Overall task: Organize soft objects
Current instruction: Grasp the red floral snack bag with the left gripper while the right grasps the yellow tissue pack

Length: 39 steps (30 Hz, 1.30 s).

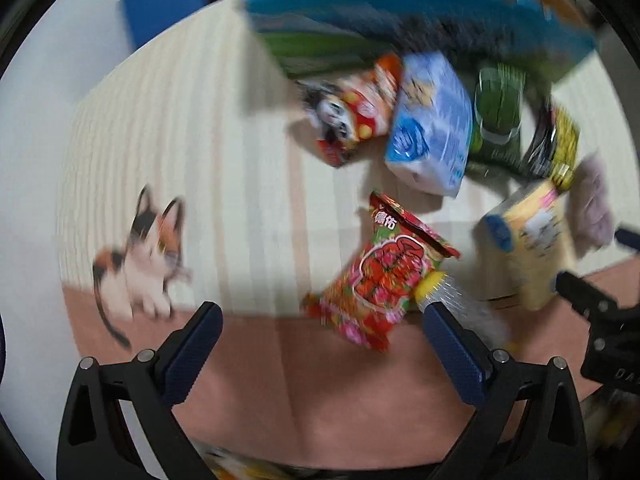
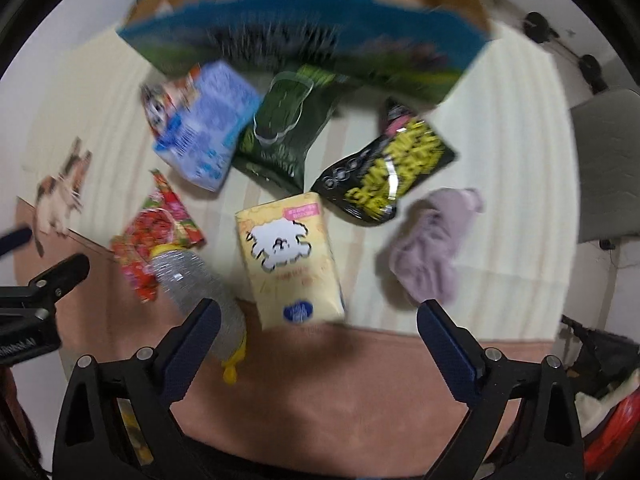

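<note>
Cream-and-pink striped cloth [image 2: 500, 184] carries the soft things. The left tongs [image 1: 322, 320] hang released and empty, with a red snack pouch [image 1: 380, 276] just ahead at 1 o'clock. The right tongs [image 2: 318, 316] are likewise spread wide, gripping nothing; a yellow tissue pack [image 2: 290, 256] lies at 12 o'clock between their tips, a silver bottle [image 2: 196, 292] at 10 o'clock, a lilac cloth [image 2: 432, 248] at 1 o'clock. Farther off lie a blue pack [image 2: 208, 128], green pouch [image 2: 284, 136] and black-yellow pouch [image 2: 388, 172], before an open cardboard box [image 2: 304, 36].
</note>
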Motion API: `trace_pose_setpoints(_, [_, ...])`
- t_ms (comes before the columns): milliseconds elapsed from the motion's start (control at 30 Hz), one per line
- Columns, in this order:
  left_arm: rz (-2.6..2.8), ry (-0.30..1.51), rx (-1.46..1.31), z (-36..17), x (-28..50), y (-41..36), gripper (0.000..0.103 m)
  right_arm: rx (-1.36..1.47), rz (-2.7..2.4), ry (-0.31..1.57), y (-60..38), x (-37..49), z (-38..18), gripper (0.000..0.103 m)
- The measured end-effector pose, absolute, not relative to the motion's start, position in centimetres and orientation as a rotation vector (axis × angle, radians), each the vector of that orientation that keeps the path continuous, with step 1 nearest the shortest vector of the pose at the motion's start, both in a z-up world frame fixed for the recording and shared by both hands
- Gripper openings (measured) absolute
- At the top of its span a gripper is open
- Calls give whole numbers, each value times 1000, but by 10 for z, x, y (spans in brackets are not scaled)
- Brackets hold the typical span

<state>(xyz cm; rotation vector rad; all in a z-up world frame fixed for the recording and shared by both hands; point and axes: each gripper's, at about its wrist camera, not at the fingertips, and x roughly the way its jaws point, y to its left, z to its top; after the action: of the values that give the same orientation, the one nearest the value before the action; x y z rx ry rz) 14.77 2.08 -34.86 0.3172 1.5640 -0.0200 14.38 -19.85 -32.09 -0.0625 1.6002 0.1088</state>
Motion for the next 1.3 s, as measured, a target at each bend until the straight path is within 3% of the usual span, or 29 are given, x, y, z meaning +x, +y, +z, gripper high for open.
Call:
trace_pose_setpoints(233, [-130, 1642, 517, -403, 163, -10, 103, -69, 140, 1717, -183, 153, -385, 81])
trace_pose_setpoints(300, [-142, 1654, 520, -411, 165, -14, 103, -52, 145, 1745, -182, 151, -397, 72])
trace_pose_setpoints(333, [-138, 1664, 486, -413, 166, -12, 102, -29, 148, 1760, -182, 149, -402, 72])
trace_pose_setpoints(400, [-129, 1697, 380, -414, 170, -5, 89, -17, 129, 1767, -185, 146, -407, 70])
trace_pose_setpoints(467, [-90, 1733, 243, -414, 171, 10, 67, -2, 107, 1787, -190, 141, -414, 70])
trace_pose_setpoints(500, [-62, 1744, 197, -413, 171, 17, 64, 9, 98, 1800, -193, 138, -415, 70])
trace_pose_setpoints(633, [7, 1782, 75, -419, 164, 39, 64, 50, 98, 1801, -198, 126, -419, 70])
trace_pose_setpoints(767, [12, 1797, 120, -436, 160, 39, 67, 39, 76, 1819, -196, 127, -420, 72])
trace_pose_setpoints(800, [17, 1781, 122, -436, 159, 39, 67, 34, 66, 1824, -193, 126, -425, 72])
trace_pose_setpoints(833, [15, 1779, 105, -439, 159, 40, 59, 32, 57, 1827, -189, 127, -431, 72])
trace_pose_setpoints(867, [30, 1774, 84, -436, 158, 41, 49, 31, 43, 1836, -187, 125, -437, 71])
trace_pose_setpoints(933, [58, 1748, 75, -425, 154, 43, 43, 32, 28, 1834, -185, 120, -444, 68])
trace_pose_setpoints(1100, [126, 1644, 39, -368, 134, 46, 42, 103, 75, 1777, -189, 98, -428, 66])
trace_pose_setpoints(1300, [82, 1475, -80, -271, 140, 31, 42, 198, 203, 1648, -205, 85, -349, 66])
